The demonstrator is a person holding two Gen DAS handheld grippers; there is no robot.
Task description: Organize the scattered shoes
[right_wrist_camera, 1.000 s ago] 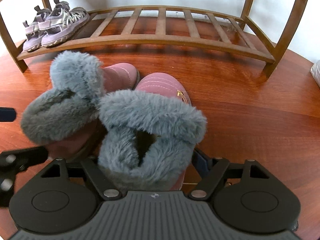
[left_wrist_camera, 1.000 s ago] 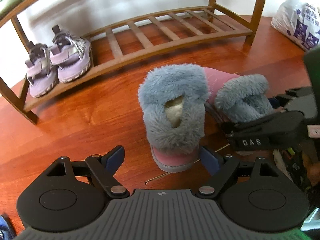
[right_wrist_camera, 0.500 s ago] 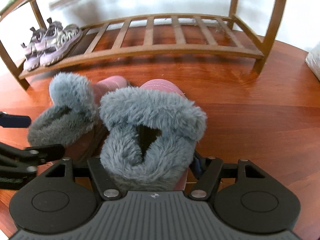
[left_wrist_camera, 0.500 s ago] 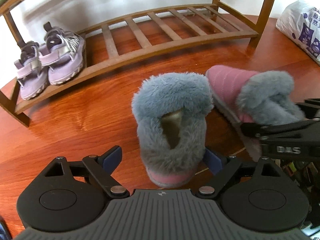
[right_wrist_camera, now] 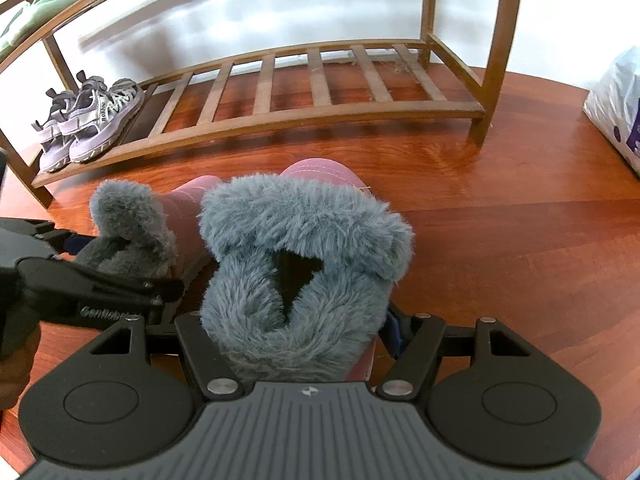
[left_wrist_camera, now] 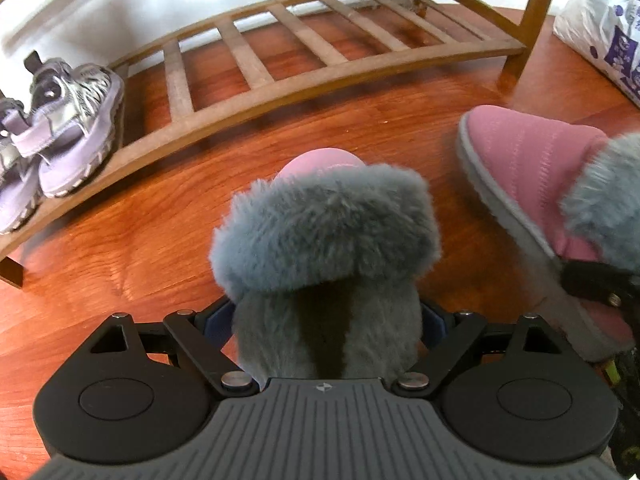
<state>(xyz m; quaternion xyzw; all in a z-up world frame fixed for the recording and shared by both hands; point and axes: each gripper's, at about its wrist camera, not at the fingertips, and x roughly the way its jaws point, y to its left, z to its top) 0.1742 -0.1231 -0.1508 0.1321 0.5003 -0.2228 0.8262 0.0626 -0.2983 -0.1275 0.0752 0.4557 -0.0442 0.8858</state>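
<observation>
Two pink boots with grey fur cuffs are on the wooden floor before a wooden shoe rack [left_wrist_camera: 320, 80]. The left boot [left_wrist_camera: 324, 232] stands upright, its furry heel between the blue pads [left_wrist_camera: 218, 316] of my left gripper [left_wrist_camera: 326, 316]. That gripper's jaws stand wide, beside the fur without squeezing it. My right gripper [right_wrist_camera: 296, 328] is shut on the heel of the right boot [right_wrist_camera: 304, 232]. In the left wrist view this boot [left_wrist_camera: 532, 168] tilts with its grey sole showing, raised off the floor. The right gripper's left pad is hidden by fur.
A pair of purple sandals [left_wrist_camera: 76, 120] sits at the left end of the rack's bottom shelf; the other slats are bare. Green shoes [right_wrist_camera: 44, 4] lie on the upper shelf. A white plastic bag [left_wrist_camera: 600, 36] rests on the floor right of the rack.
My left gripper came forward and down, so the left boot's heel now sits between its fingers. The right gripper closed on the right boot, lifted it and drew it away from the left boot.
</observation>
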